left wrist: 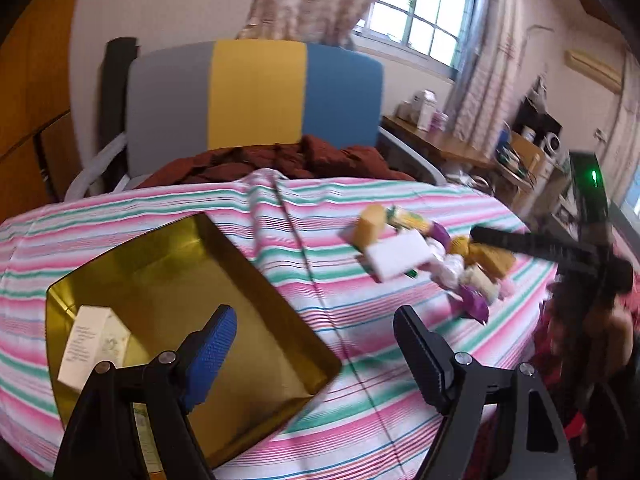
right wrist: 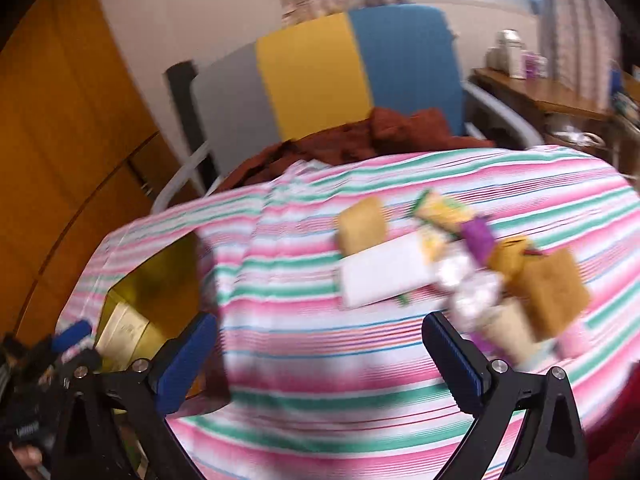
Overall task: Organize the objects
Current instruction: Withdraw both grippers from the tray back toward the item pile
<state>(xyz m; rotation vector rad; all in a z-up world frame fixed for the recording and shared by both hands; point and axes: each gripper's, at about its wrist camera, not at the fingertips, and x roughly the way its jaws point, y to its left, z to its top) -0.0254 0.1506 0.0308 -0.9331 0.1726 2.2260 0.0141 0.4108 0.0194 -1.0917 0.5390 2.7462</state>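
Here we list a heap of small items [right wrist: 460, 264] ahead and right of the right gripper [right wrist: 320, 360]: a white block [right wrist: 384, 276] and tan sponges [right wrist: 548, 296], likely light and soft; we would take the block across its flat faces. The gold tin [left wrist: 224, 288] with one white box [left wrist: 92, 344] lies beneath the left gripper [left wrist: 316, 356]. Both grippers gape wide, holding nothing. Open striped cloth [right wrist: 320, 412] lies between; its far edge drops off.

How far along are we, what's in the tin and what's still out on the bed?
Barely started. One white carton lies in the gold tin. Both the left gripper and right gripper are open and empty. A pile remains on the striped sheet: white box, yellow sponges, purple packets and other small items.
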